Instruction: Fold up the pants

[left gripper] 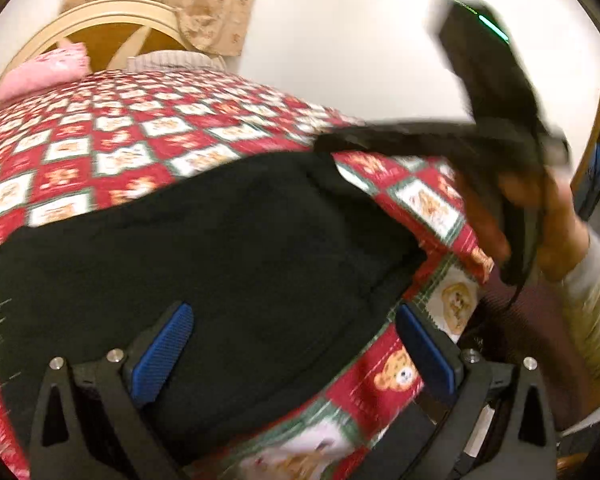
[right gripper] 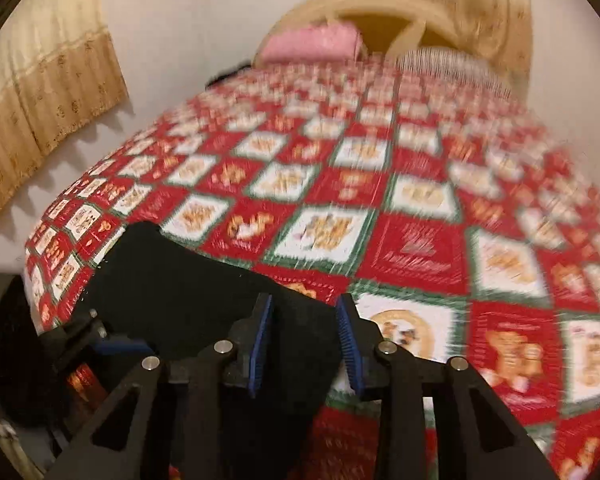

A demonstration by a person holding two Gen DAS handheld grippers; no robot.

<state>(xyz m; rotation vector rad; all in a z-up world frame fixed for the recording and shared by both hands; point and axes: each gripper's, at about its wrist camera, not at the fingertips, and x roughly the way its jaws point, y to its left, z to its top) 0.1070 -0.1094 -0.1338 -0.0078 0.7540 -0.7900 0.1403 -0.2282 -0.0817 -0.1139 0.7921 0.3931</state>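
While both tongs (left gripper: 296, 320) (right gripper: 305, 320) gape, pants (left gripper: 204, 248) lie near bedspread (right gripper: 380, 200) edge

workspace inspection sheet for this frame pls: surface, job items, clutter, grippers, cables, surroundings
Surface: bed with a red, white and green teddy-bear quilt; both views motion-blurred.
Job's things: black pants lying flat on the near part of the quilt, look already folded.
Clutter: pink pillow and a striped pillow at the head end.
Grippers: left gripper open above the pants, holding nothing; right gripper open over the pants' edge, holding nothing.
Cables: nothing seen.
Surroundings: cream headboard, beige patterned curtains, white wall.
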